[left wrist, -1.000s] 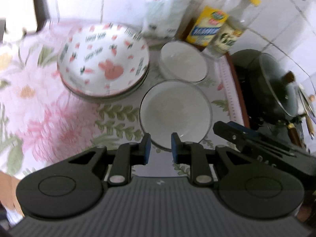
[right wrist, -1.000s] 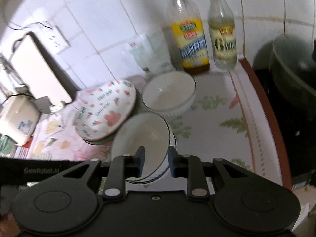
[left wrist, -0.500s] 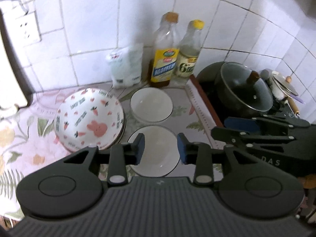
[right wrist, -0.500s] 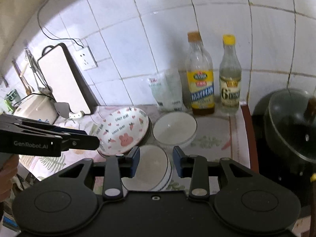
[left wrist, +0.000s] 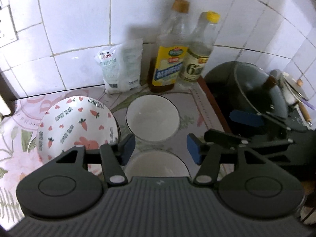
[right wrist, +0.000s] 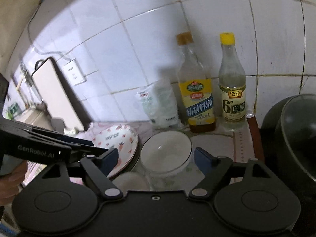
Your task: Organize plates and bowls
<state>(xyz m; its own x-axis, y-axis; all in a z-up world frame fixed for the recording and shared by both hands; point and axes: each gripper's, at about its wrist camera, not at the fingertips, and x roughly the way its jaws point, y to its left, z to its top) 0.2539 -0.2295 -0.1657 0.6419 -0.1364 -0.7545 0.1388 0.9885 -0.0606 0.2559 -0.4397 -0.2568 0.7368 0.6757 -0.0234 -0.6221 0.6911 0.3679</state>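
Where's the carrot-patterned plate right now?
In the left wrist view, the white carrot-patterned plate sits tilted on a stack at the left of the floral counter, beside the plain white bowl, in front of the white bag.

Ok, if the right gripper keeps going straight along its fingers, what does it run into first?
Most likely the white bowl sitting between the opening, empty fingers of the right gripper. If the line passes above the bowl's rim, the salt bag against the tiled wall comes next; depth is unclear.

White tiled wall point(right wrist: 150, 45) bears a socket point(right wrist: 74, 75); floral-clothed counter point(left wrist: 11, 138) below.
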